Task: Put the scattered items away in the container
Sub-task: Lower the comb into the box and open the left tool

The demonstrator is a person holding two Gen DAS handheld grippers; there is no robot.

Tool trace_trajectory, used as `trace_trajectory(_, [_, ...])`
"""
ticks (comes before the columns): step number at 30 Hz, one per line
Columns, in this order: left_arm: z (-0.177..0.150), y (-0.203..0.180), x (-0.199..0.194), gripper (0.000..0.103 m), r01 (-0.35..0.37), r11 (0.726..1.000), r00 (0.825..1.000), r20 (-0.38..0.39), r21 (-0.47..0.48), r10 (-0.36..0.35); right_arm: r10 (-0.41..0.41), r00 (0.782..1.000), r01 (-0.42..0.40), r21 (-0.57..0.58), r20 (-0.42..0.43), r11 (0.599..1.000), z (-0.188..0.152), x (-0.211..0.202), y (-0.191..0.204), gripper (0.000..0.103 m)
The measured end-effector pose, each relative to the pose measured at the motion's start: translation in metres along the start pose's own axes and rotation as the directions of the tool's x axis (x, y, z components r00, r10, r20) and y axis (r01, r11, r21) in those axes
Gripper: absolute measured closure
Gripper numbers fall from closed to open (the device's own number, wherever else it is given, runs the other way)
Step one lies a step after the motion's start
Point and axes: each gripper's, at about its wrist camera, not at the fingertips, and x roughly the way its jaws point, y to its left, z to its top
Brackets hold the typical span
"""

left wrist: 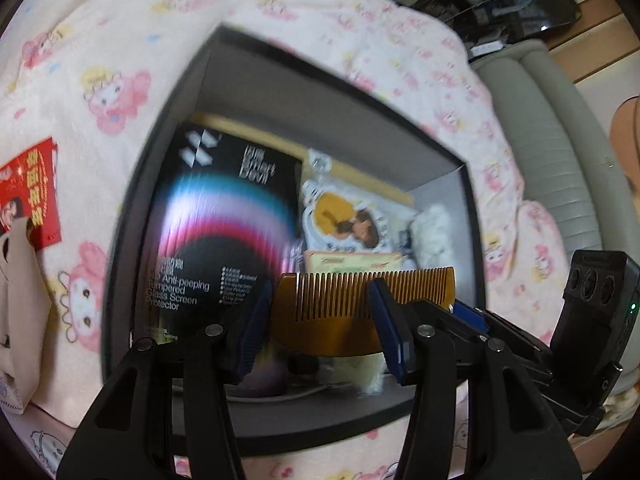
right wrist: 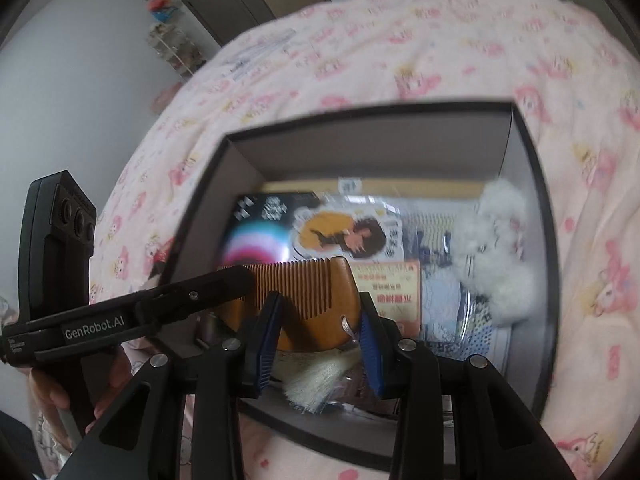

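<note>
An amber wooden comb (left wrist: 332, 320) with a pale tassel (right wrist: 316, 376) hangs over an open dark grey box (left wrist: 224, 36). My left gripper (left wrist: 320, 320) is shut on the comb, its blue pads against it. My right gripper (right wrist: 318, 344) is shut on the comb's (right wrist: 308, 292) other end, and shows at the right in the left wrist view (left wrist: 468, 314). The left gripper's finger (right wrist: 216, 284) crosses the comb's left end. Inside the box (right wrist: 360, 114) lie a black screen-protector pack (left wrist: 216, 220), a sticker card (right wrist: 344, 232), a yellow card (right wrist: 388, 284) and a white fluffy toy (right wrist: 496, 248).
The box rests on a pink cartoon-print bedspread (left wrist: 120, 60). A red packet (left wrist: 32, 192) and beige cloth (left wrist: 20, 300) lie left of the box. A grey padded edge (left wrist: 560, 140) runs along the right. A hand (right wrist: 52, 392) grips the left tool's handle.
</note>
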Motion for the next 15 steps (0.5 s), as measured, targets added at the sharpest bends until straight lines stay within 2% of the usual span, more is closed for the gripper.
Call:
trace_trajectory(3, [-0.005, 0.000, 0.002, 0.052, -0.005, 1.000, 1.000, -0.002, 0.011, 0.005, -0.037, 0.999, 0.038, 0.024, -0.026, 0.999, -0.004, 0.005, -0.007, 0.069])
trace_trajectory(8, [-0.013, 0.003, -0.011, 0.052, -0.042, 0.999, 0.998, 0.037, 0.005, 0.042, -0.118, 0.991, 0.116, 0.043, 0.061, 0.992, -0.010, -0.019, -0.015, 0.069])
trace_trajectory(11, [-0.019, 0.003, -0.007, 0.054, -0.082, 0.997, 0.996, 0.043, 0.004, 0.082, -0.137, 0.988, 0.136, 0.027, 0.065, 0.990, -0.011, -0.016, -0.015, 0.069])
trace_trajectory(15, [-0.022, -0.006, 0.006, 0.056, -0.028, 0.999, 1.000, 0.000, 0.032, 0.028, -0.111, 0.994, 0.111, -0.011, 0.006, 0.994, -0.017, 0.000, -0.006, 0.069])
